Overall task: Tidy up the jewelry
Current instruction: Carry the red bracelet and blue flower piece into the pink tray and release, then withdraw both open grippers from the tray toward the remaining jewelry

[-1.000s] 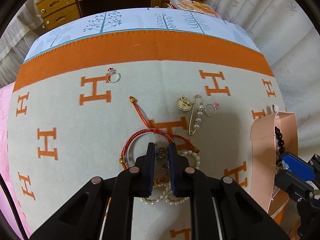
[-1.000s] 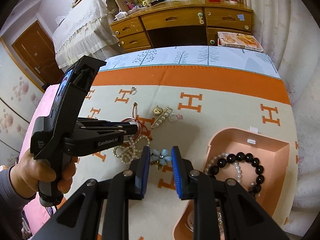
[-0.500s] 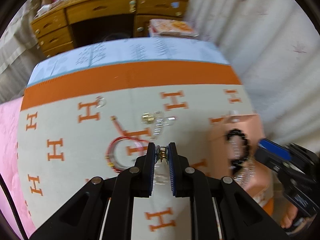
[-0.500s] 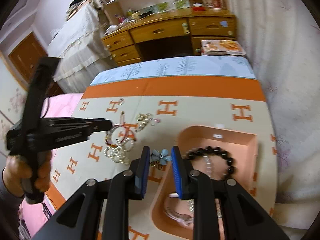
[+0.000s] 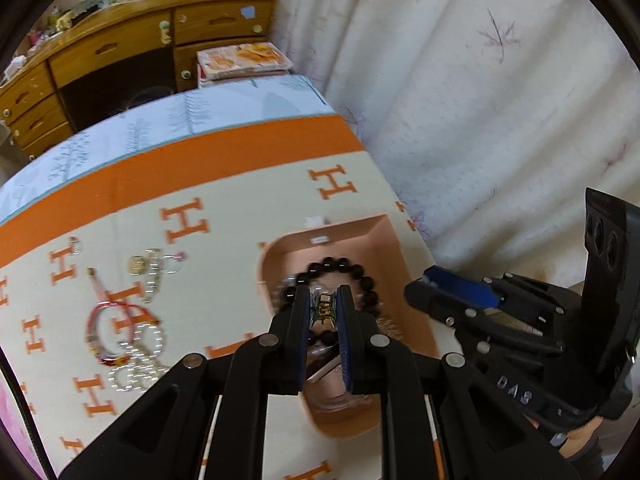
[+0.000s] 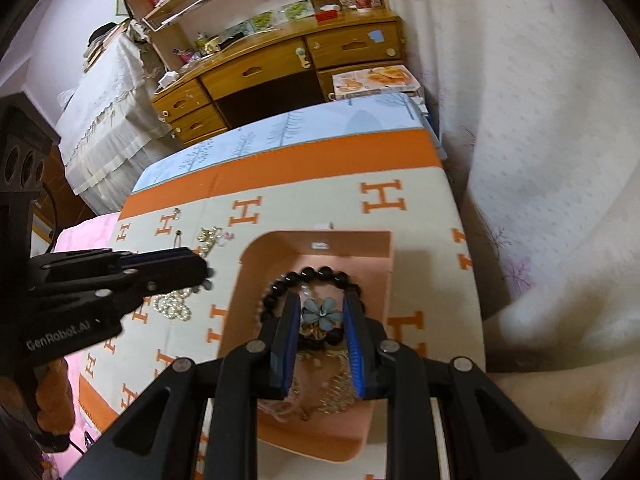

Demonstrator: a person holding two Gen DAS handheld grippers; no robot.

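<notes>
My left gripper [image 5: 325, 305] is shut on a small gold ornament [image 5: 325, 310] and hangs over the peach jewelry box [image 5: 344, 226]. In the box lies a black bead bracelet [image 5: 334, 266]. My right gripper [image 6: 322, 310] is shut on a blue flower piece [image 6: 321, 314], also above the box [image 6: 316, 238] and its black bead bracelet [image 6: 312, 273]. Each gripper shows in the other's view: the left gripper [image 6: 202, 270] at the box's left side, the right gripper [image 5: 418, 292] at its right. Gold chains lie blurred on the box floor.
On the H-patterned blanket [image 5: 240, 200], left of the box, lie a red cord bracelet [image 5: 116, 326], a pearl strand [image 5: 136, 364], a gold brooch with a pearl pin [image 5: 140, 266] and a ring [image 5: 74, 246]. A white curtain [image 5: 480, 120] hangs right; a wooden desk [image 5: 120, 52] stands behind.
Both grippers have moved right, from above the loose jewelry on the blanket to above the box, each still holding its piece. The left one also rose.
</notes>
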